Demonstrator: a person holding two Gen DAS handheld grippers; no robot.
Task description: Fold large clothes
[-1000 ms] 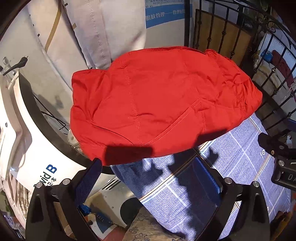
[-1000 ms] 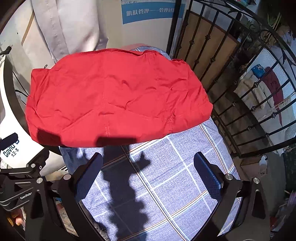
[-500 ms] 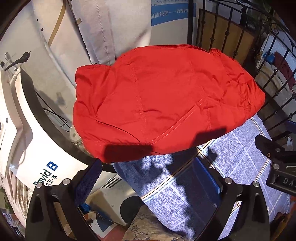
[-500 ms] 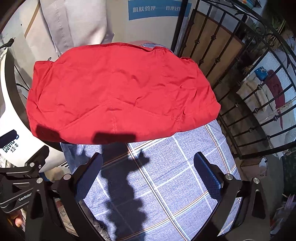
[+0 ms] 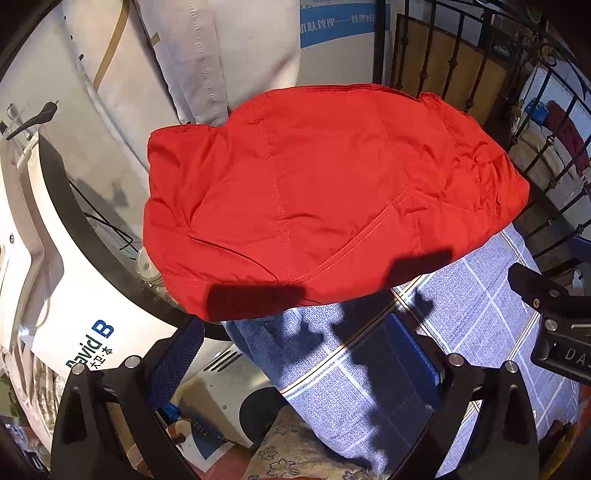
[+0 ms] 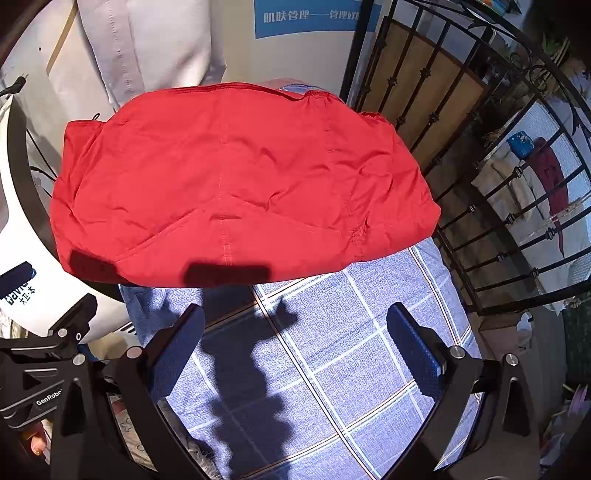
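Presently: L gripper [image 5: 295, 363], jaws spread wide, blue ribbed pads [image 5: 415, 349] facing inward, nothing between them, no contact w/ cloth. Hangs above near-left edge of the blue checked cover [image 5: 461, 314].
R gripper [image 6: 295, 350]: jaws likewise wide apart, empty, blue pads [image 6: 413, 350] clear of fabric; sits over the checked cover [image 6: 332, 332], just beside L unit, whose black frame shows at lower left of the right wrist view.
Red garment [image 5: 314, 199]: folded into a compact rounded rectangle, lying flat on far part of the cover, left end overhanging its edge. Seams and a diagonal stitched line visible on top; mild creases. Same garment [image 6: 229, 184] in the right wrist view; gripper shadows fall on its near hem.
Surrounds: white appliance marked "David B" [image 5: 74, 295] at left; pale hanging cloth [image 5: 221, 55] behind; blue-and-white sign [image 6: 306, 18]; black iron railing [image 6: 498, 184] at right.
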